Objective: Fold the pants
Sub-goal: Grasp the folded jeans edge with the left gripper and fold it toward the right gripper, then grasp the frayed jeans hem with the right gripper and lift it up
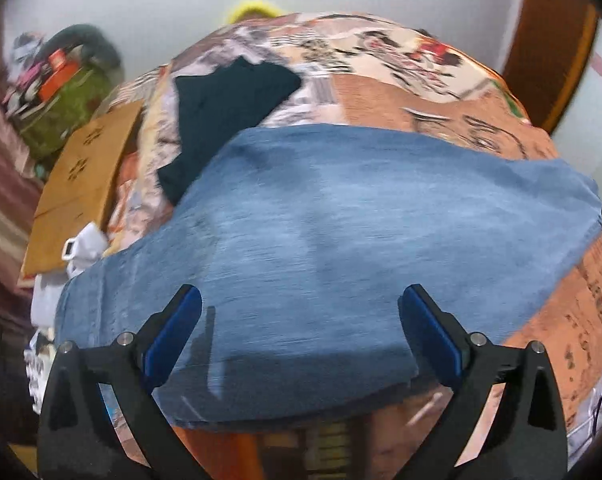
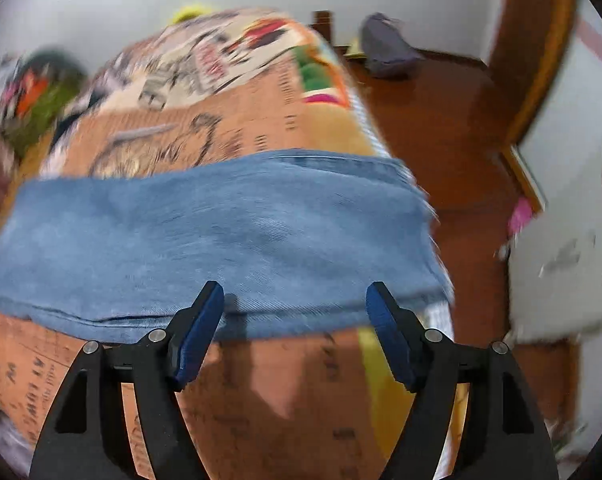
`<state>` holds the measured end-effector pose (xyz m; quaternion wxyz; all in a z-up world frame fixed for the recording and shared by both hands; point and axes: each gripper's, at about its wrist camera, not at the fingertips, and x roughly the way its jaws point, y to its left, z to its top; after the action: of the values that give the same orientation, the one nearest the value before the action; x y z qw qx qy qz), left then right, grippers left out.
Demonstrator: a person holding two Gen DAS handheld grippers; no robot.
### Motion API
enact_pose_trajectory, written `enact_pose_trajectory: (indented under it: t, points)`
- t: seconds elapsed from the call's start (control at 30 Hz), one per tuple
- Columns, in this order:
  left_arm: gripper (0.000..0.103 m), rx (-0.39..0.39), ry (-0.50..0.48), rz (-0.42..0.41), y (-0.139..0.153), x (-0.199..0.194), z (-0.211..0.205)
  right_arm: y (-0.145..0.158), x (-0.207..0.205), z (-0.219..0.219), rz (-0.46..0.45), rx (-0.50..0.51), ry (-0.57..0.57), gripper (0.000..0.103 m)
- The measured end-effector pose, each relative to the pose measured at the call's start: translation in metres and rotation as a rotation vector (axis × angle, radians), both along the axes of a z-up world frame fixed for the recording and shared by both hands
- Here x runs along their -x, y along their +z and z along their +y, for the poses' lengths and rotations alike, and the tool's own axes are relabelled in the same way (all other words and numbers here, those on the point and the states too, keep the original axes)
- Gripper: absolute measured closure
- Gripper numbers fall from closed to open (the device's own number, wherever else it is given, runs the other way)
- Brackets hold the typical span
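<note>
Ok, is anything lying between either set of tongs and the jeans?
Nothing visible. The left tongs and right tongs both stand open directly over the jeans, with no object between.

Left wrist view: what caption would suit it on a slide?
Open left gripper poised over blue jeans spread on a patterned bedspread, a dark garment lying behind.

A bed [image 1: 441, 92] covered with an orange and cream printed bedspread filled the middle of the room. Behind it stood a plain white wall [image 1: 149, 4]. To the right lay a glossy reddish-brown floor [image 2: 441, 92] and a curved wooden frame [image 1: 549, 52]. A flat cardboard box [image 1: 85, 176] lay beside the bed at the left, near a striped curtain [image 1: 1, 184]. The light was even and soft.
</note>
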<state>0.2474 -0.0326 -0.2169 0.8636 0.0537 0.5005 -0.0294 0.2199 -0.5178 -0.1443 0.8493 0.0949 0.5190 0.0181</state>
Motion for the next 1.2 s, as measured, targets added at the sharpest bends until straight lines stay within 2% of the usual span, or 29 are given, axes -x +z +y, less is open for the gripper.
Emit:
enact_pose_trajectory:
  t: [0.13, 0.2, 0.33, 0.4, 0.5, 0.63, 0.7, 0.77, 0.93, 1.07, 1.2]
  points:
    - [0.002, 0.001, -0.043, 0.021, -0.009, -0.01, -0.027, -0.006, 0.022, -0.024, 0.012, -0.234, -0.109, 0.029]
    - [0.002, 0.023, -0.047, 0.03, -0.01, -0.016, -0.035, -0.014, 0.026, -0.026, 0.027, -0.301, -0.123, 0.029]
    - [0.001, 0.109, -0.049, 0.093, -0.018, -0.03, -0.047, -0.026, 0.017, -0.024, 0.011, -0.316, -0.149, 0.029]
    - [0.0, 0.102, -0.048, 0.089, -0.019, -0.033, -0.052, -0.032, 0.007, -0.024, 0.009, -0.334, -0.168, 0.029]
    - [0.0, 0.097, -0.053, 0.088, -0.02, -0.035, -0.058, -0.05, -0.009, -0.03, 0.056, -0.399, -0.2, 0.03]
    - [0.0, 0.095, -0.053, 0.082, -0.022, -0.037, -0.06, -0.047, -0.019, -0.041, 0.024, -0.393, -0.267, 0.049]
    - [0.0, 0.093, -0.053, 0.078, -0.022, -0.039, -0.061, -0.039, -0.022, -0.043, -0.022, -0.351, -0.274, 0.071]
    - [0.0, 0.094, -0.047, 0.075, -0.023, -0.041, -0.062, -0.031, -0.028, -0.043, -0.045, -0.301, -0.263, 0.087]
    - [0.0, 0.097, -0.048, 0.036, -0.026, -0.038, -0.062, -0.014, -0.034, -0.036, -0.13, -0.167, -0.202, 0.094]
    - [0.0, 0.099, -0.05, 0.03, -0.024, -0.036, -0.059, 0.002, -0.035, -0.034, -0.191, -0.162, -0.221, 0.095]
    - [0.0, 0.082, -0.046, 0.018, -0.016, -0.032, -0.055, 0.037, -0.031, -0.016, -0.295, -0.144, -0.167, 0.095]
